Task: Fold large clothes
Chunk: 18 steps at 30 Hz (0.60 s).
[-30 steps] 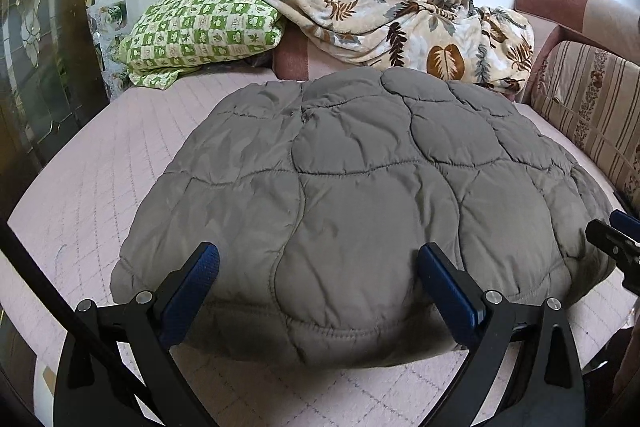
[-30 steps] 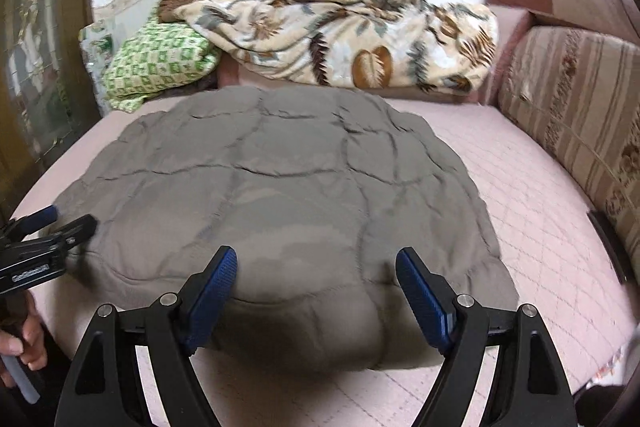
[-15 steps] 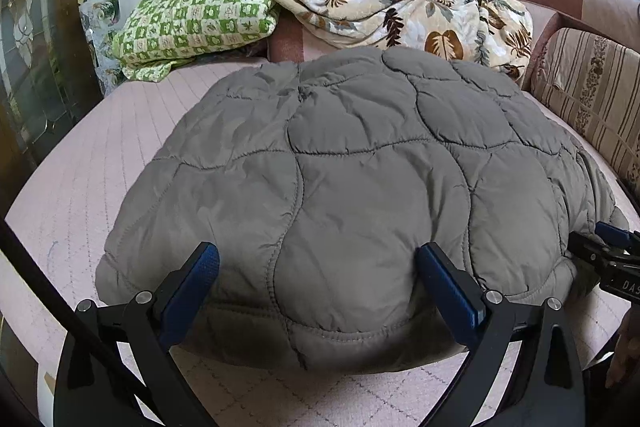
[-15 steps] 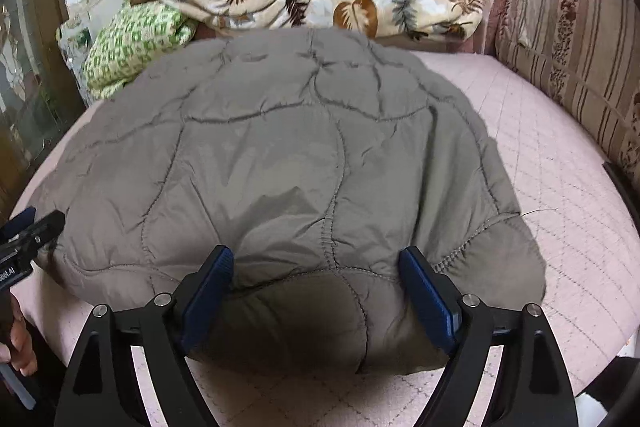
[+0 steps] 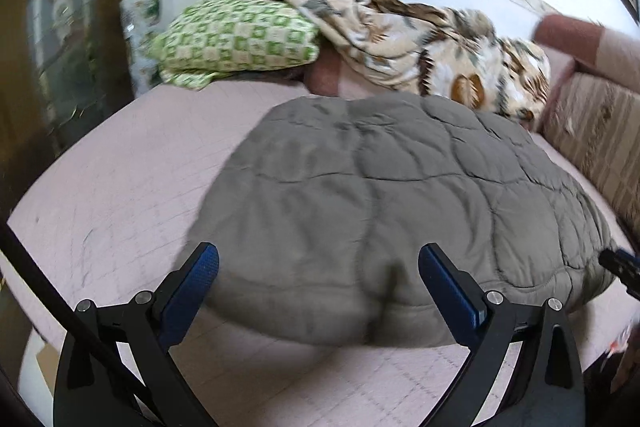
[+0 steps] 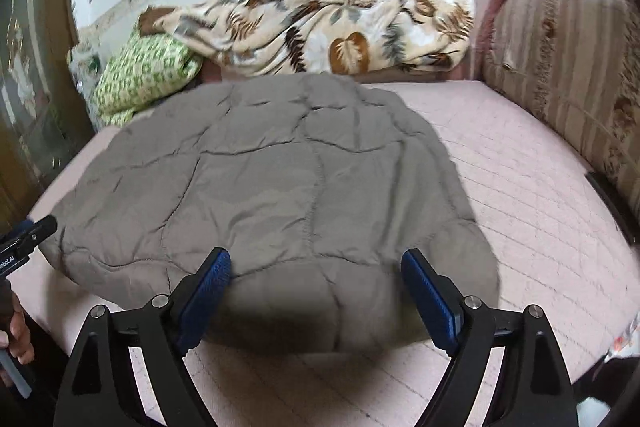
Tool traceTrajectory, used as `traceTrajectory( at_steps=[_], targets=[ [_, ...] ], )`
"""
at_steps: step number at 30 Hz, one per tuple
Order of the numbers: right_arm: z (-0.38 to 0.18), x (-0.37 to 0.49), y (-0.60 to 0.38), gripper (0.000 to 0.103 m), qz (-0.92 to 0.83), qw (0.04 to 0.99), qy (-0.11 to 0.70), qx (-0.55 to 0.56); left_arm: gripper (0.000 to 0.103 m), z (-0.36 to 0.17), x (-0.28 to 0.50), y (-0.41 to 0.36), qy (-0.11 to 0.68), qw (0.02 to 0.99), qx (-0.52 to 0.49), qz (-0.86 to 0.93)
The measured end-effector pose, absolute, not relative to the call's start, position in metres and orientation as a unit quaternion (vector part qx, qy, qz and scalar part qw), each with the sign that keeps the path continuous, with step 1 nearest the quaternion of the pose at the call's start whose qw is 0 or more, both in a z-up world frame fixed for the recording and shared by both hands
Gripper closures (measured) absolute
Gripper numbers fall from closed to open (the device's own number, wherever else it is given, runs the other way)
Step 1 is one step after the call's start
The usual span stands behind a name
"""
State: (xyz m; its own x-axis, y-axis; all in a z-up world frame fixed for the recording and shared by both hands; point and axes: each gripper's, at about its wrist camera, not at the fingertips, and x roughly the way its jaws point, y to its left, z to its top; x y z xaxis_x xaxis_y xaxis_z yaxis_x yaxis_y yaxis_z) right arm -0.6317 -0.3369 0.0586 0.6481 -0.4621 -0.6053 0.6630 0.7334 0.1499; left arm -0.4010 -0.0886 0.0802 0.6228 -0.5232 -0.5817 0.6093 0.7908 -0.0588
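A grey quilted garment point(image 5: 400, 203) lies folded and puffy on the pink quilted bed point(image 5: 120, 195); it also fills the middle of the right wrist view point(image 6: 280, 187). My left gripper point(image 5: 320, 263) hovers over its near hem, jaws wide apart and nothing pinched. My right gripper point(image 6: 318, 263) stands just as wide over the hem further right, its pads clear of the cloth. The right gripper's tip point(image 5: 618, 263) shows at the garment's right corner. The left gripper's tip point(image 6: 36, 231) shows at the left corner, with a hand point(image 6: 16, 331) below it.
A green checked pillow point(image 5: 236, 35) and a leaf-patterned blanket point(image 5: 420, 43) lie against the far wall. A striped padded backrest point(image 6: 568, 75) lines the bed's right side. Dark wooden furniture point(image 5: 60, 47) stands at the left. Bare pink bed point(image 6: 540, 207) lies right of the garment.
Both grippers have drawn back from the garment, so more bed shows in front. The left view has swung left. The garment lies as before, and both grippers stay open.
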Motion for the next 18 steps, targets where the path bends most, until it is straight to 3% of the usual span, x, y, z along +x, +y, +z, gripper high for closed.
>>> traceTrajectory(
  at_steps=[13, 18],
  targets=[
    [0.051, -0.638, -0.337, 0.013, -0.338, 0.876, 0.292, 0.180, 0.002, 0.048, -0.380, -0.086, 0.366, 0.879, 0.076, -0.295],
    [0.040, -0.632, -0.343, 0.009, -0.333, 0.872, 0.307, 0.188, 0.002, 0.050, -0.384, -0.088, 0.354, 0.885, 0.082, -0.291]
  ],
)
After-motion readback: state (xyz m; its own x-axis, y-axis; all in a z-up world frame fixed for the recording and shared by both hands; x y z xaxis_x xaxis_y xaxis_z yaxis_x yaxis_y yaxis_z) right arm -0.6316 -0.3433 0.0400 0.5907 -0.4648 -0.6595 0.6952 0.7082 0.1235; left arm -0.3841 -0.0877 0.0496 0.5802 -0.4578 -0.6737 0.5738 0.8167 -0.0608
